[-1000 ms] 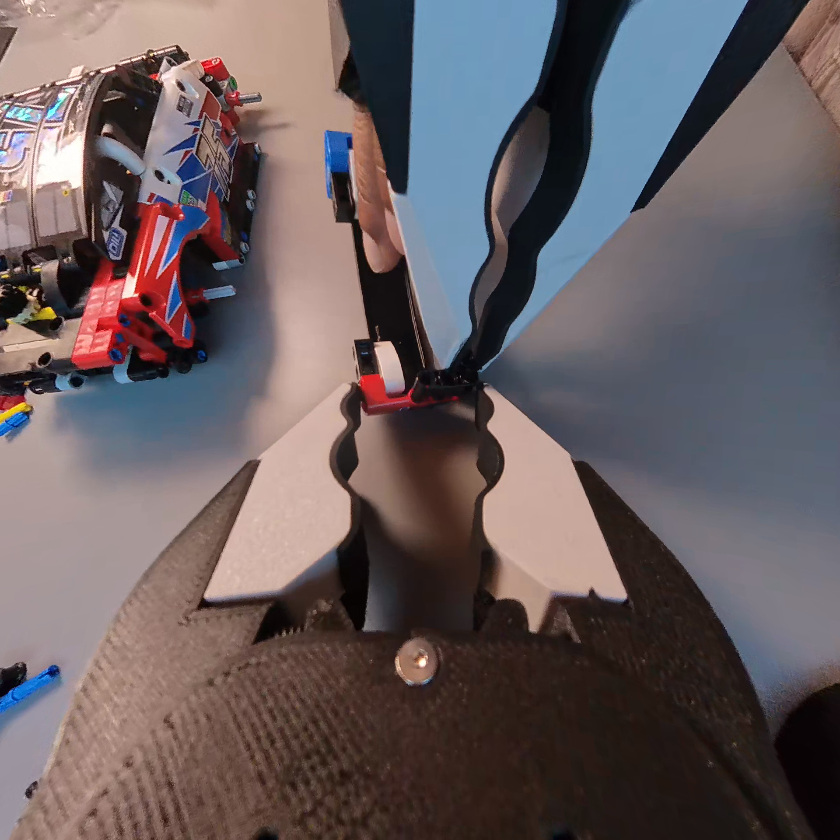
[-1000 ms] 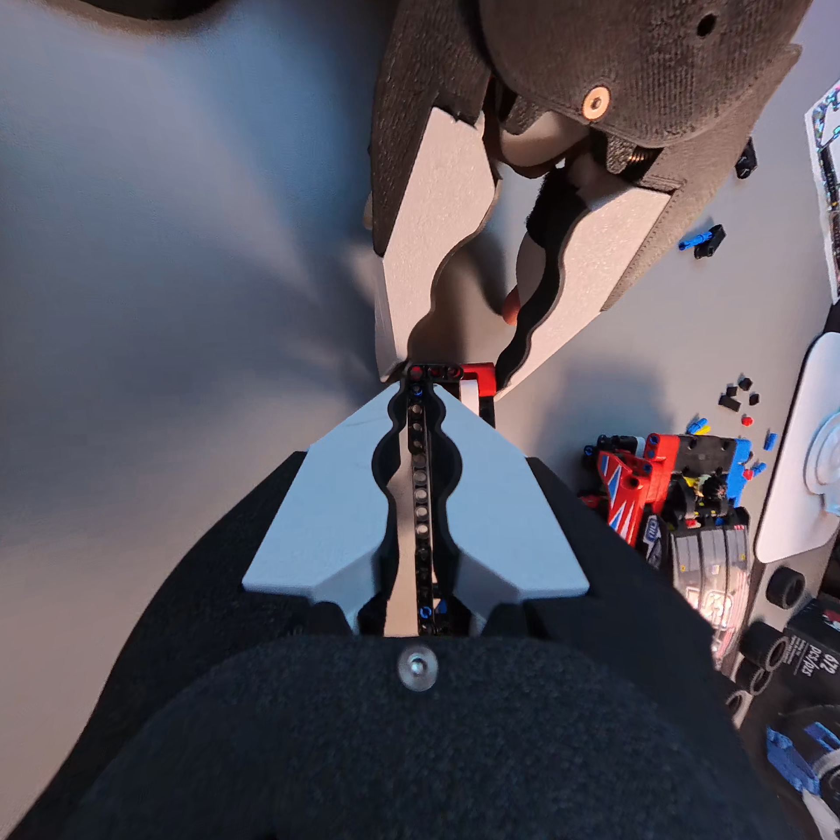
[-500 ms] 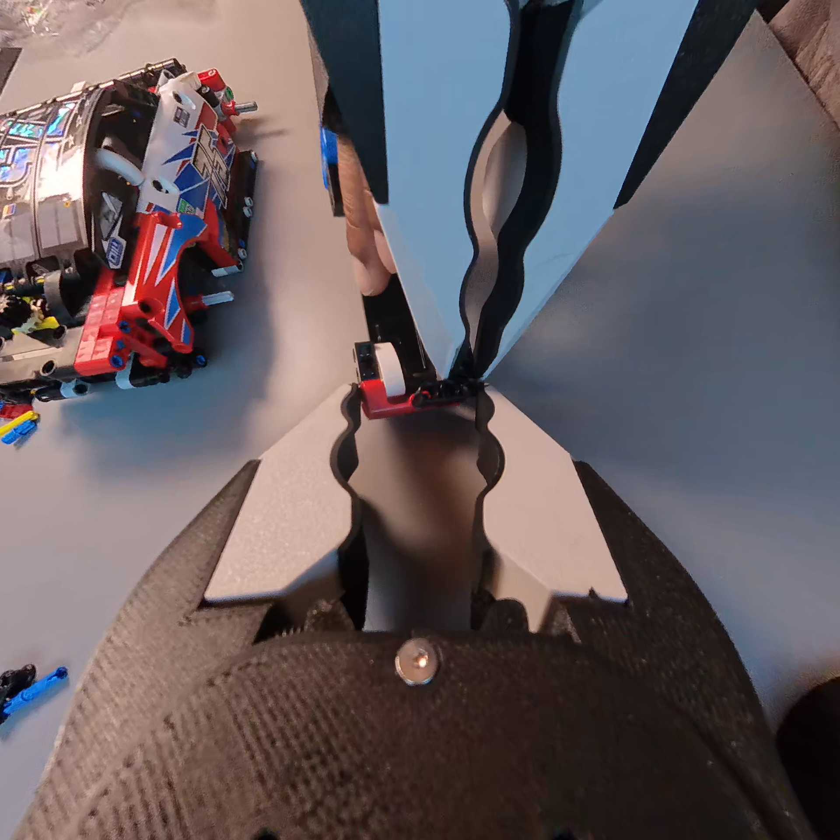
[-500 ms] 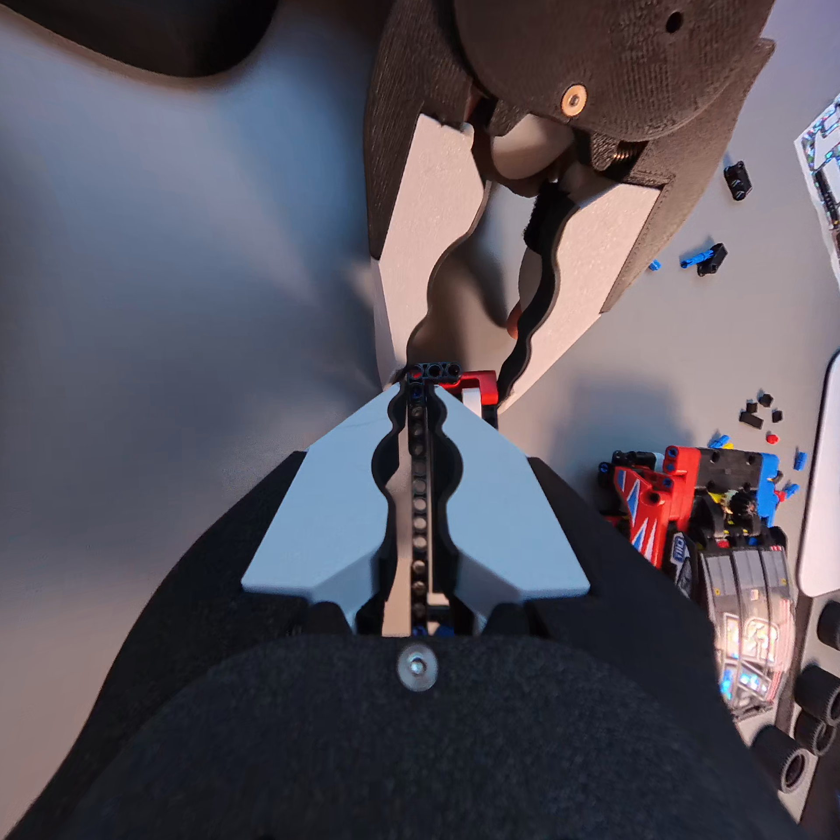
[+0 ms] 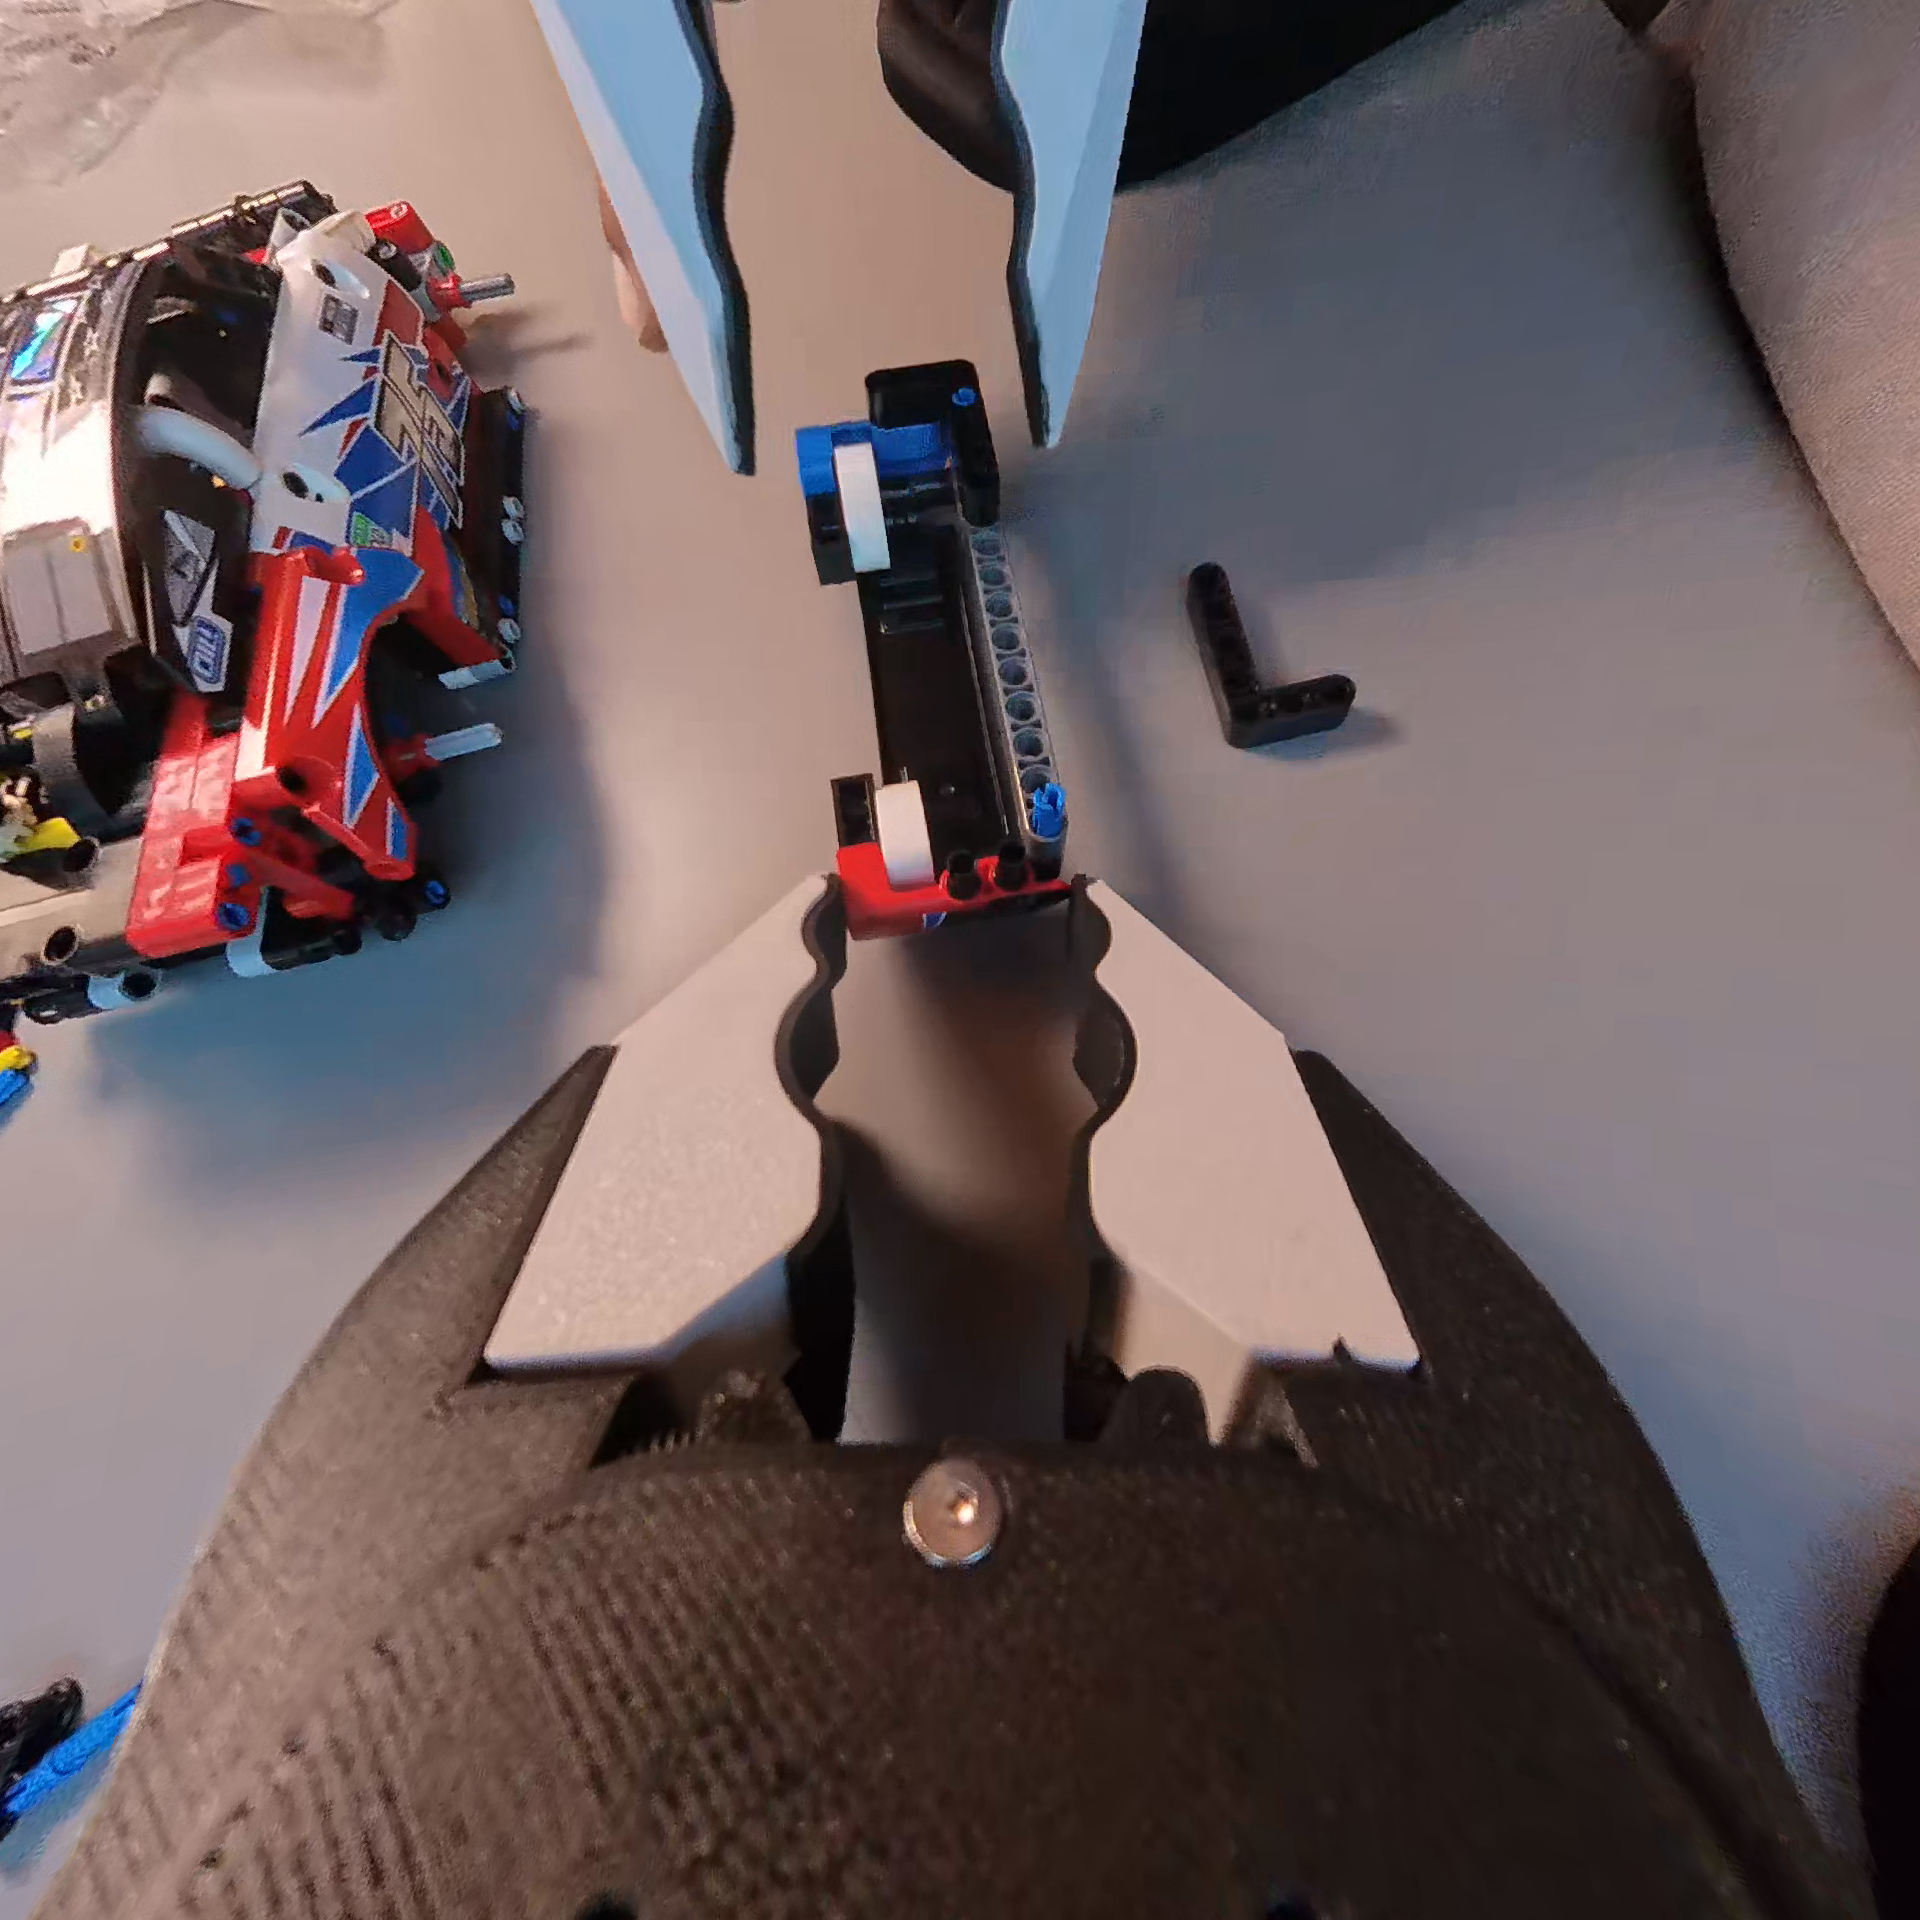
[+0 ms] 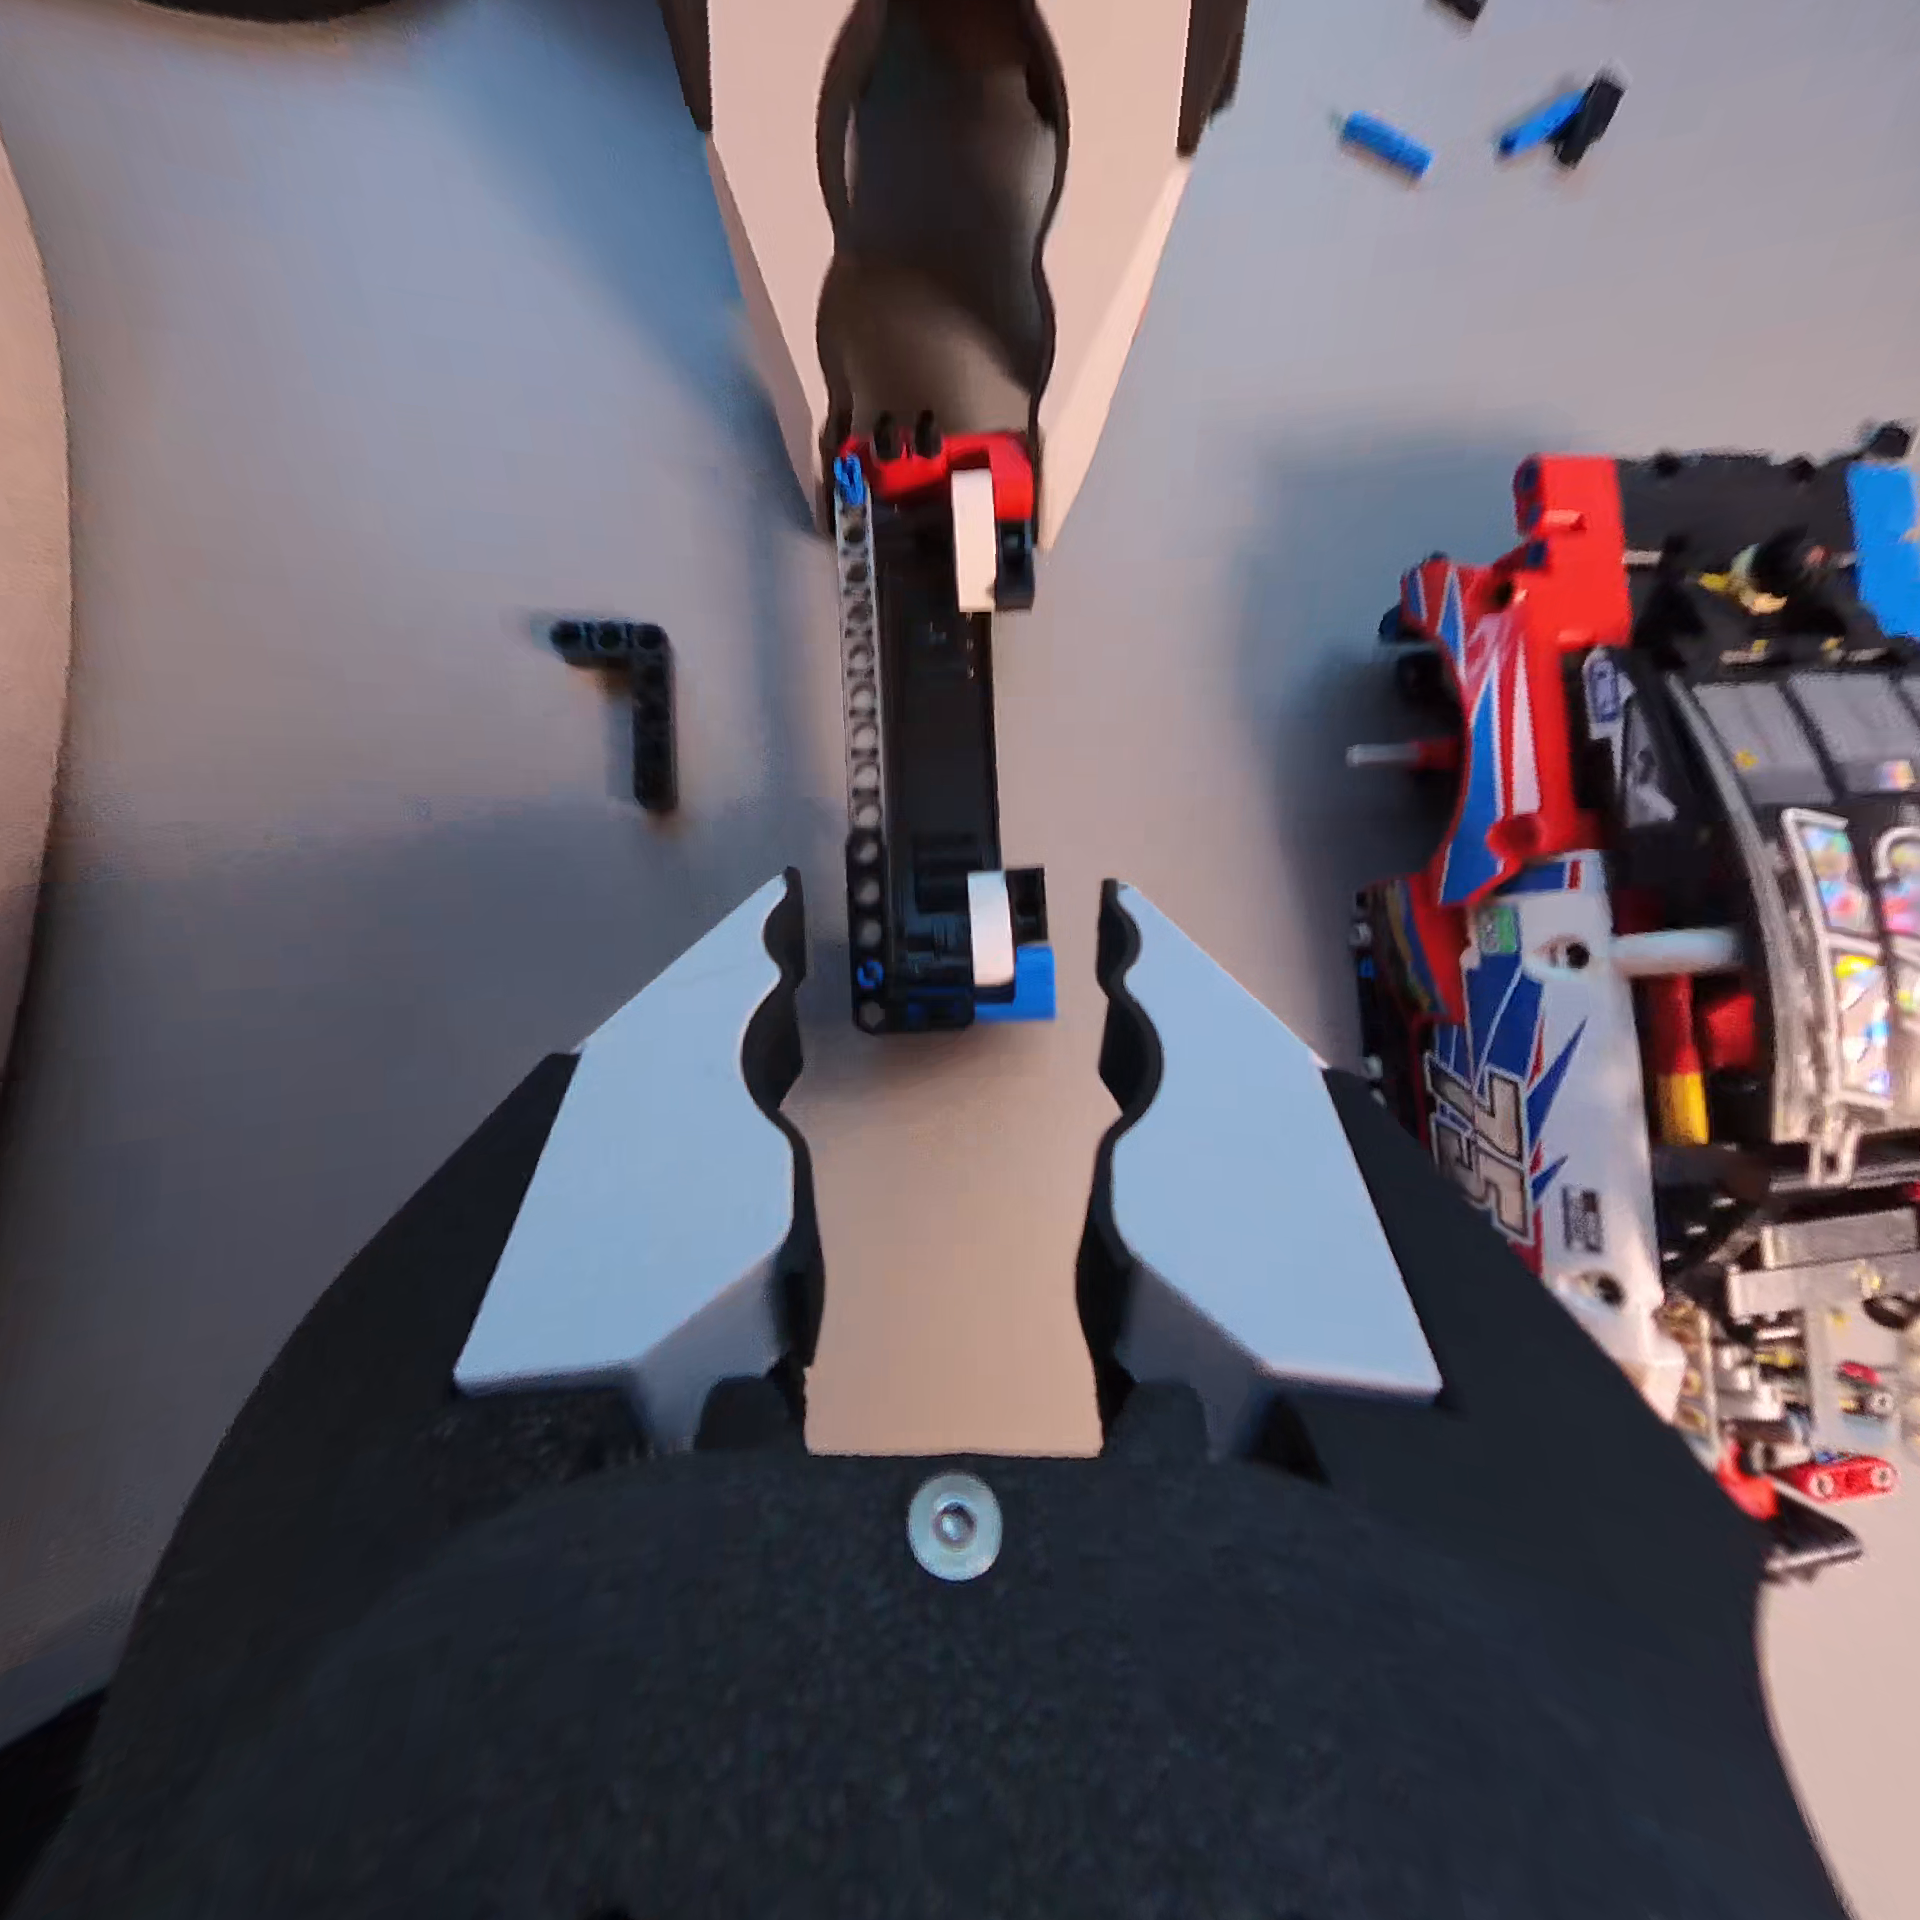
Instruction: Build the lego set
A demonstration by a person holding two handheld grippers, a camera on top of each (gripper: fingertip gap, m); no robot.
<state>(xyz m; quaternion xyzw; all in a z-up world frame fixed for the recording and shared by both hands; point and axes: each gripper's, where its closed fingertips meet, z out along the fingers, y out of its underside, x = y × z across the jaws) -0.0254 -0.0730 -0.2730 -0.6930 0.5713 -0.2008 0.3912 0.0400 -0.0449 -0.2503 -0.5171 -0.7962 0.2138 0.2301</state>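
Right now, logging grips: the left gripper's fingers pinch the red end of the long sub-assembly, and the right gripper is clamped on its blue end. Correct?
Not quite. The right gripper is open, its fingers apart beside the blue end of the sub-assembly, as the right wrist view shows. The left gripper does pinch the red end.

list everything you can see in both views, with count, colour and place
long lego subassembly: one, black with grey holed beam, red end and blue end, table centre between the grippers
L-shaped beam: one, black, lying loose beside the subassembly
lego car: one, red, white and blue with black parts, partly built, at the table's side
small loose pieces: several, blue and black, scattered on the table
table: one, grey
left hand-held gripper: one, grey fingers on black body, fingertips at the subassembly's red end
right hand-held gripper: one, grey fingers on black body, open, fingers either side of the blue end without touching
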